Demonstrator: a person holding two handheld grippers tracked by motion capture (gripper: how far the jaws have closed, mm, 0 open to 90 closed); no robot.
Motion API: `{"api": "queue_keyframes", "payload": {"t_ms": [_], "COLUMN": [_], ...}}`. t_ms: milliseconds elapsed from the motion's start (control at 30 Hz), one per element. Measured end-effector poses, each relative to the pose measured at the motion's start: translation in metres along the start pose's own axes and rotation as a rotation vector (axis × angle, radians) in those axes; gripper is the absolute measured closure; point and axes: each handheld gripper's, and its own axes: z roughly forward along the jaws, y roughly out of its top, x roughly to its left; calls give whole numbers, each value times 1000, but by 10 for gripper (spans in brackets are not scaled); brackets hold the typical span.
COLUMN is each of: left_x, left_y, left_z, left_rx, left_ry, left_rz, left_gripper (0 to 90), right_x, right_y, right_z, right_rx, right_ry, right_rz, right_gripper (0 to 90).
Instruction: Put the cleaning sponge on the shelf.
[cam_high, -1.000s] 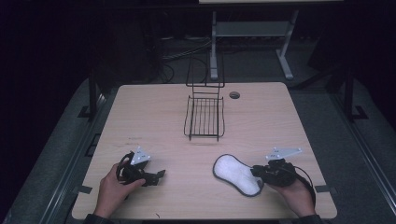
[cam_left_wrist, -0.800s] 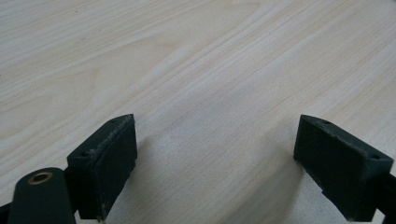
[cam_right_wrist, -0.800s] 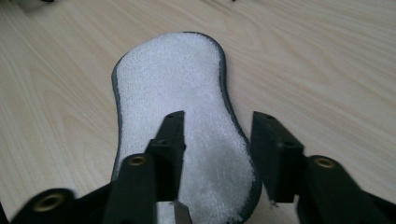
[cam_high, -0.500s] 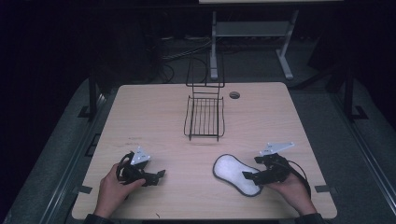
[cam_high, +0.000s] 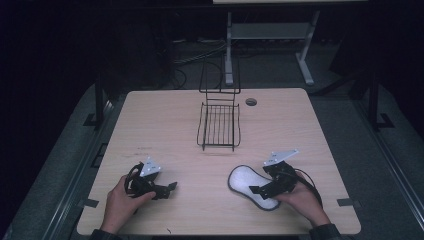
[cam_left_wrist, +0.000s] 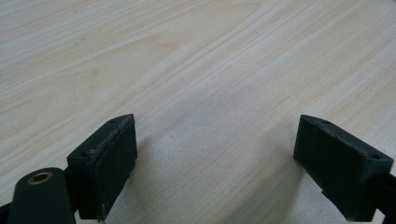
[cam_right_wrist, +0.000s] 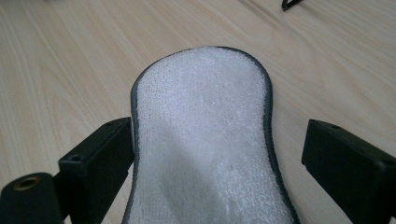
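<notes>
Right gripper lies low over the fluffy white pad, jaws just opened wide, straddling it without squeezing. That dark-edged, peanut-shaped pad lies flat just in front of the wire basket. Left gripper, left of the pad, rests spread open over bare wood.

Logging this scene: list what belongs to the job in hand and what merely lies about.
In the job:
white pad
right claw, jaws open astride the pad

Lying about:
wire rack
left claw, open over bare table
</notes>
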Motion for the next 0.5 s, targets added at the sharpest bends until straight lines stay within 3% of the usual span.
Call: {"api": "queue_keyframes", "payload": {"t_ms": [500], "left_x": [0], "left_y": [0], "left_z": [0], "left_rx": [0], "left_ry": [0], "left_rz": [0], "left_gripper": [126], "right_x": [5], "right_y": [-2], "right_z": [21], "right_rx": [74], "right_ry": [-35], "right_rz": [-38], "right_gripper": [77]}}
